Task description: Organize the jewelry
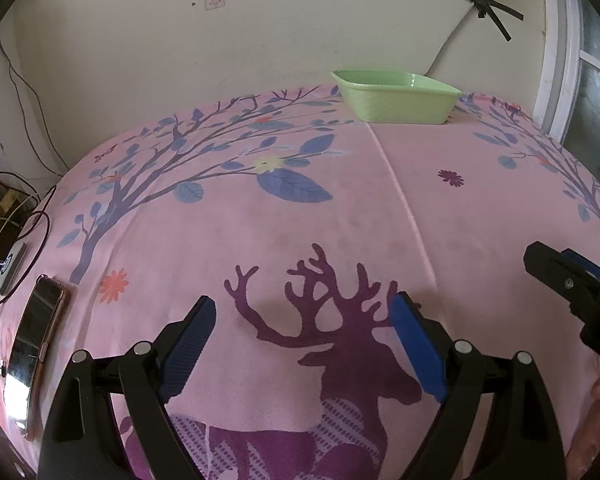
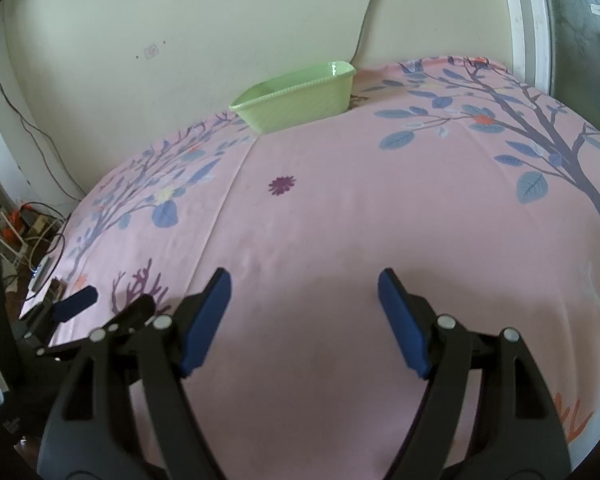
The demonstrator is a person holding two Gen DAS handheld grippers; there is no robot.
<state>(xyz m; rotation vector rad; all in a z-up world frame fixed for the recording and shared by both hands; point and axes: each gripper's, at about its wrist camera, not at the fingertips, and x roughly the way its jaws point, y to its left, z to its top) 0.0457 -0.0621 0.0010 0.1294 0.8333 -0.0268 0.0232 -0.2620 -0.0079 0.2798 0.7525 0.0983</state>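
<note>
The left black hand-held gripper with blue pads hovers over the pink printed bedsheet, jaws spread wide and empty. The right black, blue-padded hand-held gripper hangs beside it above that sheet, equally agape.

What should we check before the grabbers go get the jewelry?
1. Left hand-held gripper open and holding nothing: ok.
2. Right hand-held gripper open and holding nothing: ok.
3. Green basket upright at the far edge of the pink cloth: ok.
4. Jewelry in sight on the cloth: not ok, none shows in either view.
5. What lies inside the basket: cannot tell, its wall hides the bottom.
6. Phone lies apart from the left hand-held gripper, at the cloth's left edge: ok.
</note>
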